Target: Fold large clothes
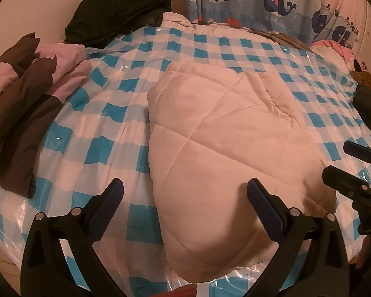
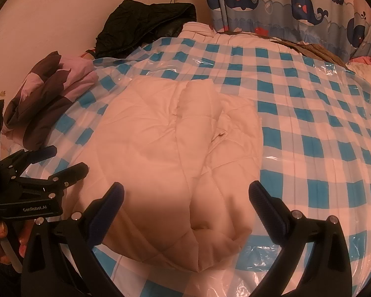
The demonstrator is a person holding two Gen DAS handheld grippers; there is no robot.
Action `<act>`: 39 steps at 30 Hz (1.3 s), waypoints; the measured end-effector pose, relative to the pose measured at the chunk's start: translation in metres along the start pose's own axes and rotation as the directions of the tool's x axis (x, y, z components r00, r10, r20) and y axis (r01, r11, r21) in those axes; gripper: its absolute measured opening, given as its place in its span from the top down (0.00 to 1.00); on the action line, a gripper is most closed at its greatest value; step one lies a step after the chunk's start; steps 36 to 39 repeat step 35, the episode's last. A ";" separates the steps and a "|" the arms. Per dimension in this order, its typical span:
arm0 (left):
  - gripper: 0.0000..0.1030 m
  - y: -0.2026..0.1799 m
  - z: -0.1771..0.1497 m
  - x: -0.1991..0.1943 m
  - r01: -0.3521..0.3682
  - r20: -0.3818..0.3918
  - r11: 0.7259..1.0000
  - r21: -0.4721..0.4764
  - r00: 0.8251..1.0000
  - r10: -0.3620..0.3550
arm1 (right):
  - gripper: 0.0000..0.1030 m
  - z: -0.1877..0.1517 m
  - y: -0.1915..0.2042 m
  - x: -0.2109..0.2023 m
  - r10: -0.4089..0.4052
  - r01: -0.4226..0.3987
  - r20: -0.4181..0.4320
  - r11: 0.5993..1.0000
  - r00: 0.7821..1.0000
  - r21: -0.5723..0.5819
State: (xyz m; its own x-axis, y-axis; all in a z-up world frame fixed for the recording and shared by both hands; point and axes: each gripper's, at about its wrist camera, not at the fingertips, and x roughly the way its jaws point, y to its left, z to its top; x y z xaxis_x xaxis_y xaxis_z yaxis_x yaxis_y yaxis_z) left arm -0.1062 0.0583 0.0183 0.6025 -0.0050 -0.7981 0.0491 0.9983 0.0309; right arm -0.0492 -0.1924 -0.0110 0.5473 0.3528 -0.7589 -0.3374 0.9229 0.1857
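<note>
- The cream quilted jacket (image 1: 217, 133) lies on the bed, directly ahead of both hand-held grippers, and it is already folded into a thick, compact bundle.
- It seems the main folds are done; what is left is probably a last tidy fold or to move the bundle aside, beside the pink and brown garment (image 1: 24, 94) folded far to the left.
- The left hand-held gripper (image 1: 185, 193) stands wide apart and holds nothing; its right finger is at the near edge of the bundle.
- The right hand-held gripper (image 2: 185, 195) is also spread wide and empty, with the near end of the bundle between its fingers.
- The jacket is soft and puffy, with stitched diamond lines; in the right wrist view a rolled part, maybe a sleeve, lies on top.
- The blue and white checked sheet (image 1: 106, 128) under it is glossy plastic and wrinkled.
- A black garment (image 1: 116, 12) lies at the far side, near the whale-print curtain (image 1: 272, 0).
</note>
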 end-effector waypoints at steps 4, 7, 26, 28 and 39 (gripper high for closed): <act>0.07 -0.001 0.002 0.000 -0.020 -0.012 1.000 0.004 1.000 0.020 | 0.06 0.000 0.000 0.000 0.000 0.000 0.000 1.000 1.000 0.000; 0.07 0.000 0.001 0.001 -0.019 -0.018 1.000 0.002 1.000 0.019 | 0.06 0.000 0.000 0.000 0.000 0.000 0.000 1.000 1.000 0.000; 0.07 -0.001 0.002 -0.009 0.058 0.062 0.998 -0.007 0.996 -0.057 | 0.06 -0.002 0.001 -0.002 0.004 -0.004 0.001 1.000 1.000 0.004; 0.07 -0.002 0.004 -0.007 0.011 0.047 1.000 0.006 0.999 -0.011 | 0.06 -0.005 0.004 -0.003 0.006 -0.006 0.002 1.000 1.000 0.006; 0.07 0.002 0.009 -0.003 0.037 0.015 0.999 -0.002 0.999 -0.037 | 0.06 -0.006 0.007 -0.004 0.005 -0.005 -0.002 1.000 1.000 0.002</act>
